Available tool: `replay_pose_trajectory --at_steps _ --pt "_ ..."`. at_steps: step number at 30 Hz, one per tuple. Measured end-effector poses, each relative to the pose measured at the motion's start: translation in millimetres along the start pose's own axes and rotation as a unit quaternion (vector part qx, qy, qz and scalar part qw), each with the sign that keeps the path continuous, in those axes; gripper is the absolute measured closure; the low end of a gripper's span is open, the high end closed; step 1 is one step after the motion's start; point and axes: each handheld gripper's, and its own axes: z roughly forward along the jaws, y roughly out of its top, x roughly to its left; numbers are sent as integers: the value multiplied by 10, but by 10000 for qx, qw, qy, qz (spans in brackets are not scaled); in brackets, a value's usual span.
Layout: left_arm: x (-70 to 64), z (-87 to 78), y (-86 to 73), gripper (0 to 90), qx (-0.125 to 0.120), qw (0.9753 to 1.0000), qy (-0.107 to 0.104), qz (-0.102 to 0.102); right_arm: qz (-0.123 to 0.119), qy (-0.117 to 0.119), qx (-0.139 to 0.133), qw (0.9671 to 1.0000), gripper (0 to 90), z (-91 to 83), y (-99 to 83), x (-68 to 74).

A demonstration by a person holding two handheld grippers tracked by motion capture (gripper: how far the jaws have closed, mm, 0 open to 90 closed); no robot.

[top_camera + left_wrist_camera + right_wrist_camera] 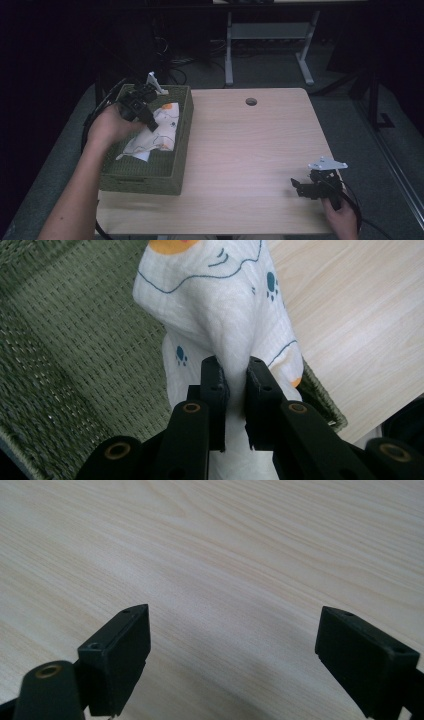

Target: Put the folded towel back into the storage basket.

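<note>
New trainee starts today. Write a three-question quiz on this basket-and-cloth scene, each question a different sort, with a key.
1. True or false: the left gripper is shut on the white printed cloth.
2. Multiple choice: the right gripper is over
A. the woven green basket
B. bare wooden table
C. the round hole in the table
3. Fill in: in the high view, the basket sits at the table's ___ side.

Key
1. True: the jaws pinch a fold of the cloth, above the basket.
2. B: its jaws stand wide apart over bare wood at the near right corner.
3. Left.
</note>
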Motion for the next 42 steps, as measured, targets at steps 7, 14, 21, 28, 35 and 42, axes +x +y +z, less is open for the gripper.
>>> replay_pose_trajectory --at_steps 7,14,21,28,35,42 --pt "93 49 -49 809 34 10000 -50 -28 -3 23 7 10000 144 9 1 0" --pt "184 161 -107 808 115 9999 -124 -29 -7 22 13 10000 143 15 1 3" --pt "270 273 -166 808 138 9998 -131 -54 -8 21 19 10000 144 22 2 1" --pt "344 353 -212 807 158 9995 -221 -132 -18 9 16 10000 144 21 0 -4" --pt "409 422 -251 804 165 9996 -233 -78 -4 20 26 10000 143 29 -1 -4" --pt "452 495 -244 800 188 9995 -249 18 -16 24 40 10000 144 38 -3 -7"
